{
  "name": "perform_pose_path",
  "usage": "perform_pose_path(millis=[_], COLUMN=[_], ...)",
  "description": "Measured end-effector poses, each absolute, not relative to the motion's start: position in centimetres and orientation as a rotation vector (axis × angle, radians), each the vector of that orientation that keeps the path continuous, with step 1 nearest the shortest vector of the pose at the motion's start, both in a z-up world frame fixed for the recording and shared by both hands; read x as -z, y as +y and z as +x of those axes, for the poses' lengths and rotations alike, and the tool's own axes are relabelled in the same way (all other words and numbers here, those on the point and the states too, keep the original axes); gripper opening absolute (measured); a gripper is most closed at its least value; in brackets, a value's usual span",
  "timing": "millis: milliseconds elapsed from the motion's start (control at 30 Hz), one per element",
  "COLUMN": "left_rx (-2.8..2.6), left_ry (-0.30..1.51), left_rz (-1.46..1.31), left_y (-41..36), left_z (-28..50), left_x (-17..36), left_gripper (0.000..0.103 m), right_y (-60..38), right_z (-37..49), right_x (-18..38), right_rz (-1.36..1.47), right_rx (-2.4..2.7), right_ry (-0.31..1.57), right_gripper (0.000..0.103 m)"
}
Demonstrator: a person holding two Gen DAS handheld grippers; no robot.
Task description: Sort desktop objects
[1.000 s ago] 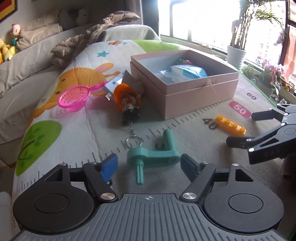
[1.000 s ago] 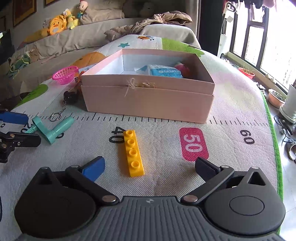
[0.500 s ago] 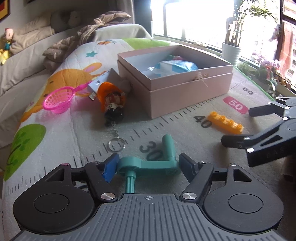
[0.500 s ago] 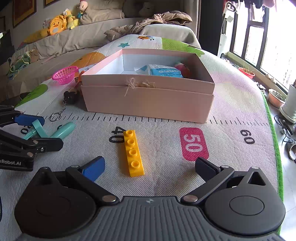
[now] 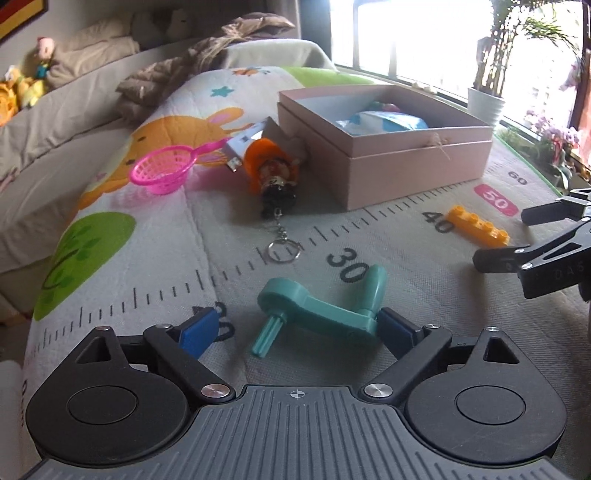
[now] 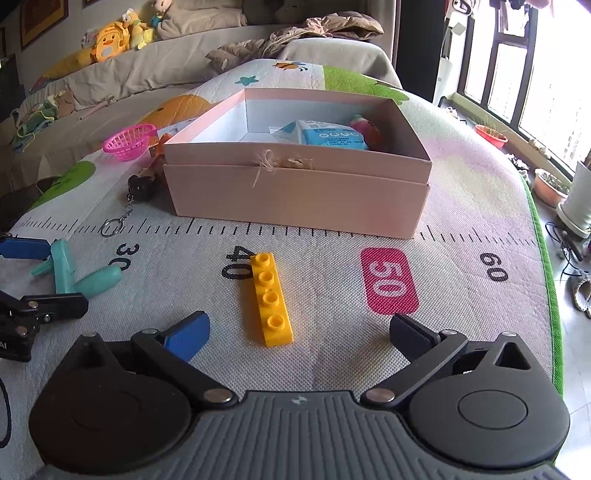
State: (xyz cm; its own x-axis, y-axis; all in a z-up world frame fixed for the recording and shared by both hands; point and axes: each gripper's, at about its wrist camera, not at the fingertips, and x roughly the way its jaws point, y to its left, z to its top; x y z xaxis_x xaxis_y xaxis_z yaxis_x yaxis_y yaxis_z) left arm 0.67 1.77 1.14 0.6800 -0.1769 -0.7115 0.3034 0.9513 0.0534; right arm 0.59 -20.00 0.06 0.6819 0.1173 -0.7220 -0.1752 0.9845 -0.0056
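A teal plastic crank (image 5: pixel 321 306) lies on the play mat between the fingers of my left gripper (image 5: pixel 295 328), which is open; the right pad touches the crank's end. The crank also shows at the left of the right wrist view (image 6: pixel 74 273). A yellow toy brick (image 6: pixel 271 299) lies on the mat just ahead of my right gripper (image 6: pixel 299 332), which is open and empty. An open pink box (image 6: pixel 299 192) behind it holds a blue-white packet (image 6: pixel 325 134) and a red toy. A keychain figure (image 5: pixel 275 177) and a pink toy basket (image 5: pixel 162 173) lie left of the box.
The mat (image 6: pixel 461 206) covers a raised surface with printed ruler marks. Its right edge drops to the floor by plant pots (image 6: pixel 550 186) and a window. A sofa with blankets and plush toys (image 6: pixel 110 33) runs along the back. A small card box (image 5: pixel 247 142) lies by the keychain.
My left gripper has come down and forward around the teal crank, then shifted so the crank sits toward its right finger, turned at an angle. The right gripper has held still.
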Motion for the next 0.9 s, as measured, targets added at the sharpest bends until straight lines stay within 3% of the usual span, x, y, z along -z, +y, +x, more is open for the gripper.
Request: perform_pose_path(millis=[333,500,567,633,900], left_rx=[0.247,0.239,0.234,0.231,0.337], left_ry=[0.794,0.796,0.798,0.801,0.793], left_rz=[0.139,0.139,0.136,0.135,0.138], left_y=[2.4,2.2,2.2,2.2,1.2], left_z=[0.3,0.4,0.4,0.2,-1.5], left_x=[-0.8,-0.8,-0.8,-0.9,-1.8], left_gripper=[0.1,0.101,0.101,0.101,0.102], right_y=[-20.9,-20.9,-20.5,-20.1,-17.9], right_z=[-0.2,-0.5,-0.6,-0.5,-1.5], right_x=[-0.5,-0.7,-0.7,-0.8,-1.1], right_rz=[-0.181,-0.144,-0.129,-0.095,-0.092], right_rx=[-0.023,-0.061,-0.096,-0.155,-0.352], right_ry=[0.731,0.732,0.732,0.744,0.737], right_gripper=[0.102,0.079,0.063,0.059,0.06])
